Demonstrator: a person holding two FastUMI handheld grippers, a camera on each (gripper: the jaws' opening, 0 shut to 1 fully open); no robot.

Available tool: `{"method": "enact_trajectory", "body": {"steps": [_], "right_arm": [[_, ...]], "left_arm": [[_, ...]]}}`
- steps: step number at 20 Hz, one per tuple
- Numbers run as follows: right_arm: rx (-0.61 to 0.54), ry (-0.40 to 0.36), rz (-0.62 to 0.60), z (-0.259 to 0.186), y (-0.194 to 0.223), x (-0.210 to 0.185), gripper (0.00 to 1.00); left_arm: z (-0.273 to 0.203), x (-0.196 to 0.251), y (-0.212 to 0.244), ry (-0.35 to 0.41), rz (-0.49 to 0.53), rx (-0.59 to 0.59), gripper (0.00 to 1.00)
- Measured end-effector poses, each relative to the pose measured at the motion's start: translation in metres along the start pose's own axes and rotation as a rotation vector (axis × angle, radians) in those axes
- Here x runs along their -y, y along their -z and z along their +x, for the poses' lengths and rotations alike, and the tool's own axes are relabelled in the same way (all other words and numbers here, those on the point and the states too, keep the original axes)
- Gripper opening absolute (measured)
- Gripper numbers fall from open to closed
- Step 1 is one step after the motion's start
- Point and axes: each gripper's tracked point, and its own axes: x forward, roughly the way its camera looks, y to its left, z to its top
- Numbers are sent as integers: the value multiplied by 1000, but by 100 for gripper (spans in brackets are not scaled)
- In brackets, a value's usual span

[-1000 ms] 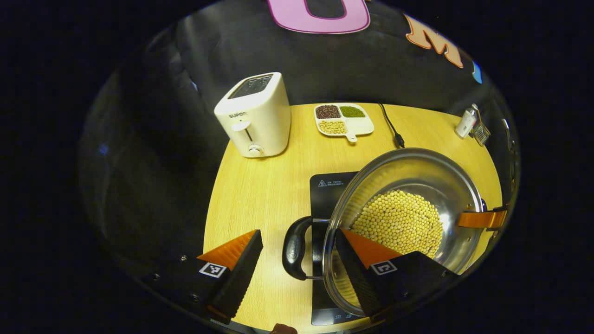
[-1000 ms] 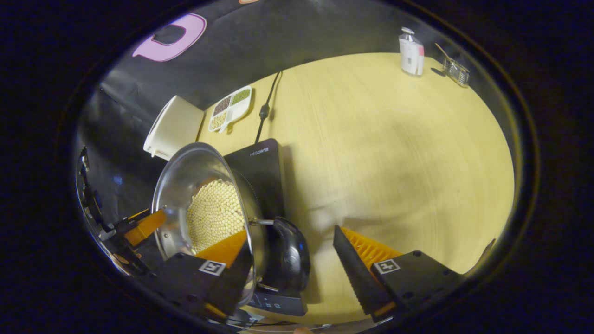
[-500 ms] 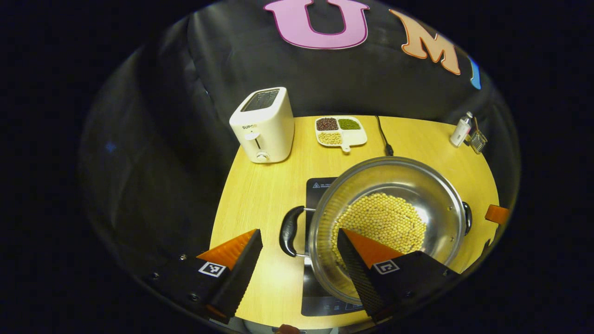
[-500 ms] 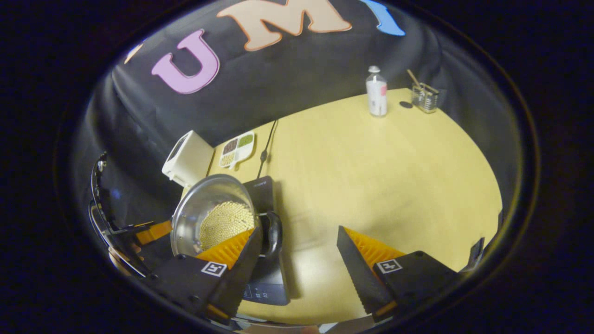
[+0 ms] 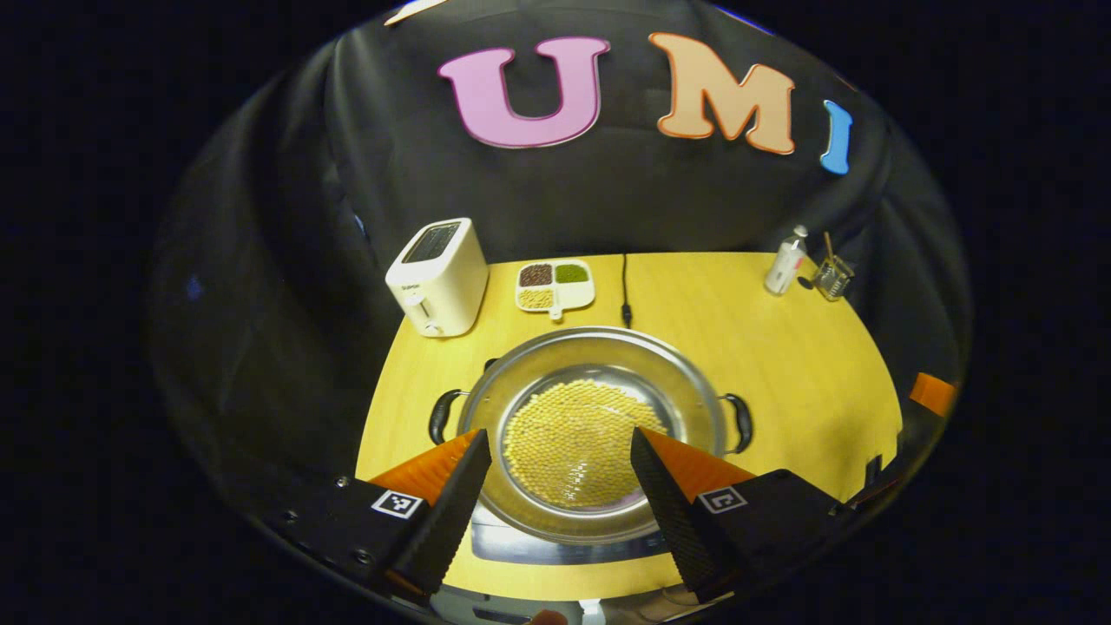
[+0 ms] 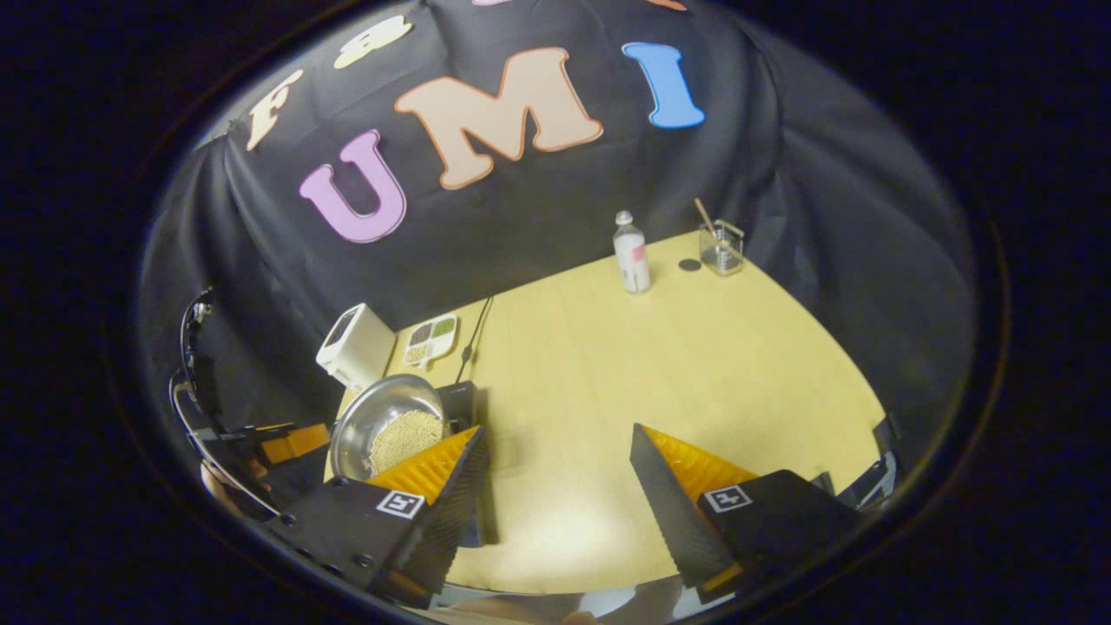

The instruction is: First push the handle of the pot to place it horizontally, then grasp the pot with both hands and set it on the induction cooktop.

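Left tongs (image 5: 555, 486) are spread wide, gripping nothing, hanging above the pot (image 5: 590, 434) of beans (image 5: 573, 443). Pot sits on the cooktop (image 5: 555, 545) on the worktop (image 5: 781, 365), one handle sticking out each side. Toaster (image 5: 437, 275) and bean tray (image 5: 555, 286) are behind it. Right tongs (image 6: 555, 490) are spread too, over bare worktop, pot off to their left.
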Motion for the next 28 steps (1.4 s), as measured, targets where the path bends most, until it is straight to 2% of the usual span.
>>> {"method": "enact_trajectory", "body": {"steps": [3, 4, 5, 10, 14, 19, 20, 21, 22, 25, 26, 27, 28], "right_arm": [[85, -13, -28, -31, -35, 29, 93], [110, -10, -36, -39, -45, 40, 100], [137, -10, -43, -49, -57, 51, 92], [297, -30, -82, -100, -116, 95, 92], [406, -71, -146, -141, -151, 118, 93], [503, -141, -218, -178, -173, 118, 92], [512, -148, -230, -182, -174, 118, 100], [524, -155, -242, -186, -176, 117, 92], [542, -159, -254, -191, -177, 115, 100], [579, -167, -283, -204, -180, 112, 100], [590, -170, -290, -206, -181, 111, 92], [599, -172, -297, -208, -180, 111, 100], [601, -173, -297, -210, -180, 110, 93]], "left_arm": [[-33, 48, -31, 23, 52, 91, 99], [-43, 63, -41, 25, 67, 124, 99], [-51, 79, -51, 28, 74, 162, 99], [-99, 151, -93, 20, 69, 340, 98], [-137, 197, -114, 16, 25, 453, 98], [-178, 209, -128, -68, -21, 601, 100], [-186, 209, -129, -90, -16, 619, 98], [-192, 210, -130, -106, -8, 642, 98], [-199, 211, -130, -116, 4, 660, 100], [-213, 216, -124, -124, 9, 699, 98], [-217, 219, -123, -117, 10, 714, 98], [-220, 220, -122, -113, 9, 730, 98], [-225, 221, -122, -114, 3, 750, 98]]}}
